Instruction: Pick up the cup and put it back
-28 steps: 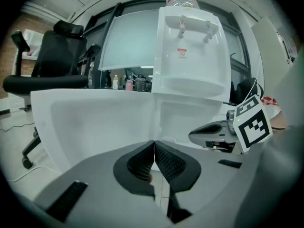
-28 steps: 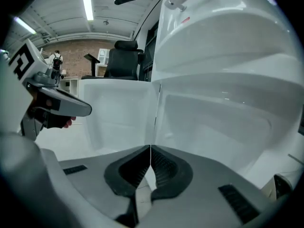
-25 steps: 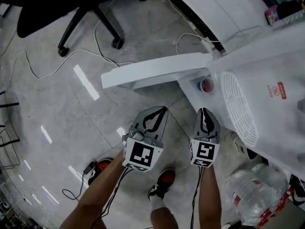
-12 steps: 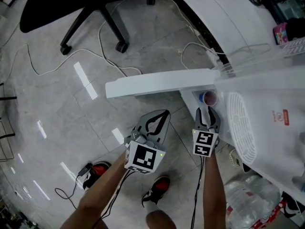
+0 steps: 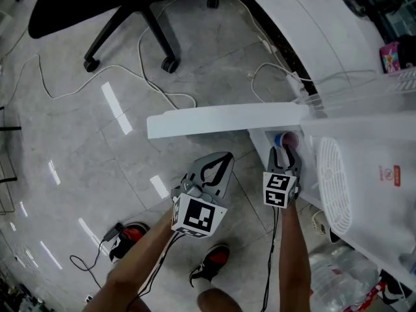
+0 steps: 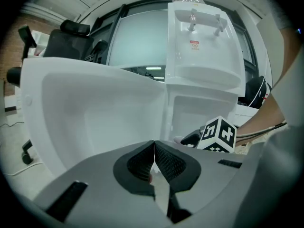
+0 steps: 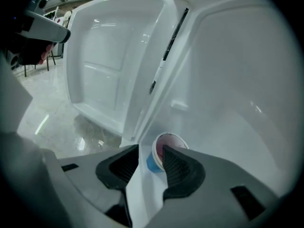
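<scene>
A small cup [image 5: 286, 138] with a blue wall and a reddish inside stands in the open lower cabinet of a white water dispenser [image 5: 364, 168]. In the right gripper view the cup [image 7: 167, 140] sits just beyond the jaws, partly hidden by the right-hand finger [image 7: 178, 167]. My right gripper [image 5: 284, 152] [image 7: 149, 153] is open; its jaws have just been opening, and the pads do not touch the cup. My left gripper [image 5: 220, 158] [image 6: 153, 146] hangs shut and empty left of it, before the open cabinet door [image 5: 221, 119].
The white door [image 7: 114, 56] swings out to the left of the cabinet. An office chair [image 5: 117, 5] and loose cables [image 5: 162, 90] lie on the tiled floor beyond. A large water bottle [image 5: 338, 265] lies at the lower right. The person's shoes [image 5: 211, 262] are below.
The right gripper's jaws went from shut to open, and it moved down and forward toward the cup in the cabinet. The left gripper shifted only slightly.
</scene>
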The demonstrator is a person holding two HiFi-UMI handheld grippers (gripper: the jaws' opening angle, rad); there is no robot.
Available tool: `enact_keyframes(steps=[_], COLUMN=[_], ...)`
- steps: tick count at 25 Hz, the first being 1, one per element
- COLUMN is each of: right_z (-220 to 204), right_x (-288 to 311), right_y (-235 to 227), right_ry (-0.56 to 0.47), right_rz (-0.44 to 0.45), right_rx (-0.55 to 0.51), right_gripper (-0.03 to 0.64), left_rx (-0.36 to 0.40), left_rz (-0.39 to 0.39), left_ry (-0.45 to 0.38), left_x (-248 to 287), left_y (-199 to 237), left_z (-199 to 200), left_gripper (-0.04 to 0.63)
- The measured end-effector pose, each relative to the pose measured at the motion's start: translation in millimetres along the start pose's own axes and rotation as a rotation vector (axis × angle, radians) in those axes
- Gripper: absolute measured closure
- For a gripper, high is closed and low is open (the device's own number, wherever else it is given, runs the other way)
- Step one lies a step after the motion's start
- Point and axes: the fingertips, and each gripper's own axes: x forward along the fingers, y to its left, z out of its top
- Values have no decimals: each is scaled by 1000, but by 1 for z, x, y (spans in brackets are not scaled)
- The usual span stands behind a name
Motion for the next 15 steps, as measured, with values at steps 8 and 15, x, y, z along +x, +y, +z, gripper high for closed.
enact_keyframes(steps=[8, 15], right_z=[0, 7], right_x=[2, -3], right_y=[-7, -4], right_ry=[42, 38], right_rz=[-39, -23], right_rx=[-66, -43], right_gripper=[572, 580], left_rx=[-2, 4], left_rz=[1, 4], left_ry=[-5, 0], left_x=[0, -5], left_y=[4, 9], left_z=[3, 8], left_gripper=[572, 572])
